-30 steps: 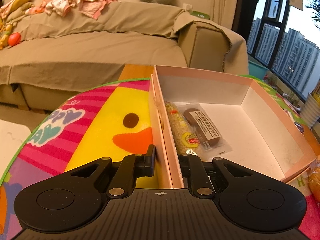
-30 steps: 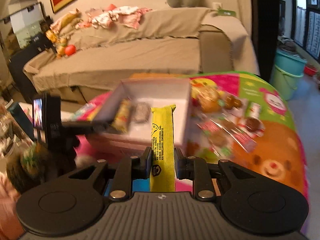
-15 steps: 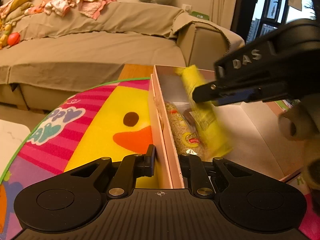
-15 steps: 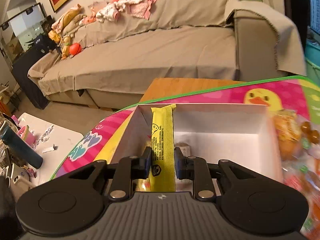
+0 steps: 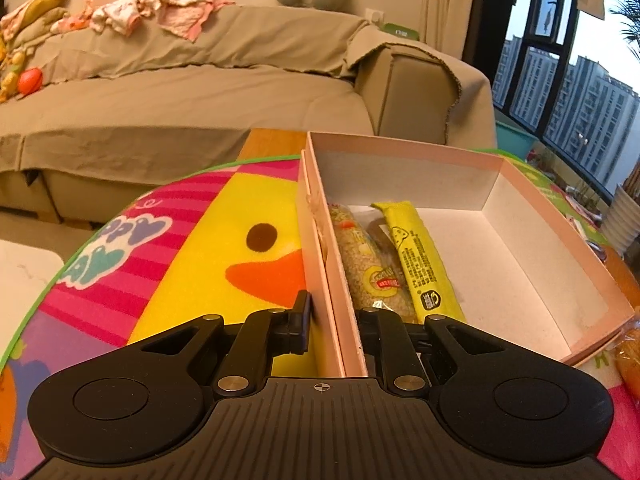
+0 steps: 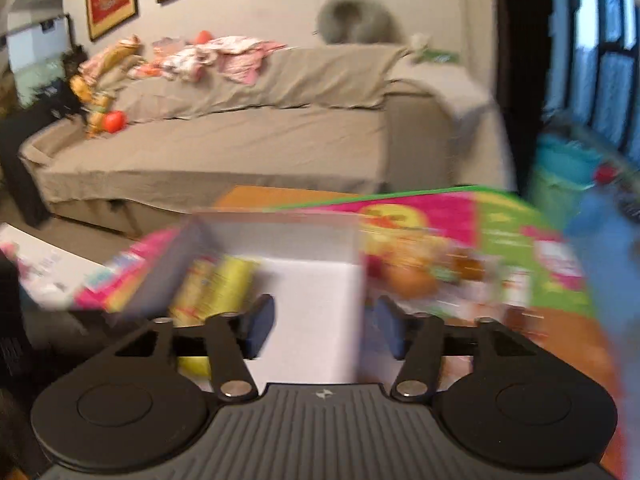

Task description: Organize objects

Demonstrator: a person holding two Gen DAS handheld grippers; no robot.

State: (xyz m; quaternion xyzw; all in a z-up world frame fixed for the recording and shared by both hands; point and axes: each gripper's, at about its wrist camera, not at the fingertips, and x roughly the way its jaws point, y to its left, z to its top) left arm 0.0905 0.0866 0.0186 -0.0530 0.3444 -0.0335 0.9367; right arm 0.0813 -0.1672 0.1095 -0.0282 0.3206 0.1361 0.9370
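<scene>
A pink cardboard box [image 5: 568, 240] with a white inside stands on the colourful duck mat [image 5: 208, 256]. My left gripper [image 5: 334, 320] is shut on the box's left wall [image 5: 320, 248], one finger outside, one inside. In the box lie a grain bar [image 5: 366, 264], a dark snack packet mostly hidden beneath, and a yellow snack bar [image 5: 420, 260] beside them. The right wrist view is blurred: my right gripper [image 6: 324, 330] hangs above the box [image 6: 312, 248], its jaws opening, nothing between them. The yellow snack bar [image 6: 228, 284] lies in the box to its left.
A beige covered sofa [image 5: 180, 92] with clothes and toys stands behind the table. Several loose snacks [image 6: 420, 276] lie on the mat right of the box. A teal bucket [image 6: 560, 160] stands on the floor by the dark window.
My right gripper carried the yellow snack bar over the box, let it go inside beside the grain bar, and pulled back rightward. The left gripper kept its hold on the box wall.
</scene>
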